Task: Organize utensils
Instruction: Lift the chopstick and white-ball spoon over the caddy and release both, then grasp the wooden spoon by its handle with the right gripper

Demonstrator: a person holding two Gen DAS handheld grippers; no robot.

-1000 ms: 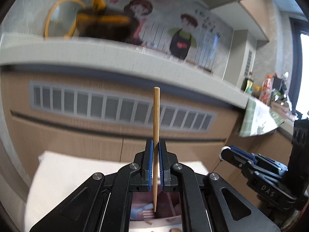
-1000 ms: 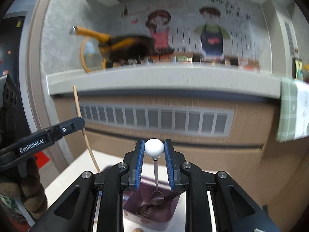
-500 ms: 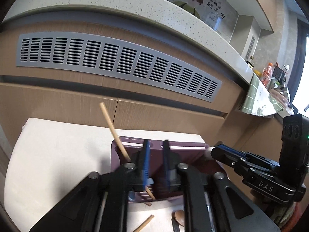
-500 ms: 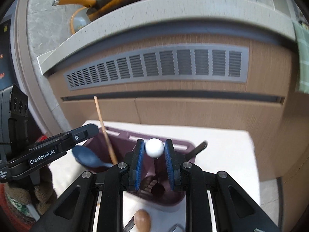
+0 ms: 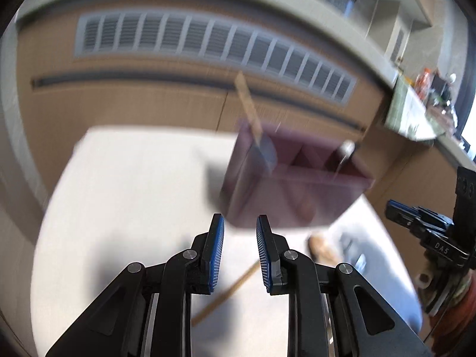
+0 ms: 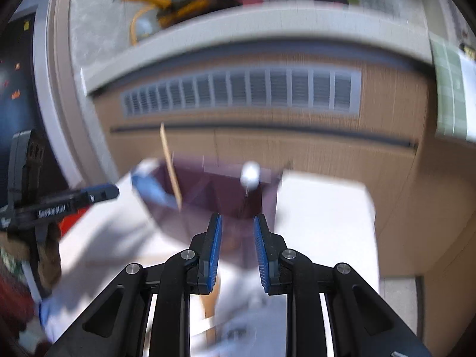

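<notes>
Both views, motion-blurred. My left tongs (image 5: 239, 253) have just been opening and now stand released, nothing between the jaws; the wooden chopstick (image 5: 248, 110) they carried a second ago leans in the left compartment of the purple caddy (image 5: 285, 196). My right tongs (image 6: 236, 250) are likewise parted and empty; the white-knobbed spoon (image 6: 250, 174) stands in the caddy's right part. Two utensils are therefore sorted. More remain on the white table (image 5: 125, 196): a second chopstick (image 5: 226, 291) and a wooden-looking piece (image 5: 321, 245), too blurred to identify. Behind: tan cabinet fronts with a grey vent grille (image 6: 241, 92) beneath a pale worktop.
</notes>
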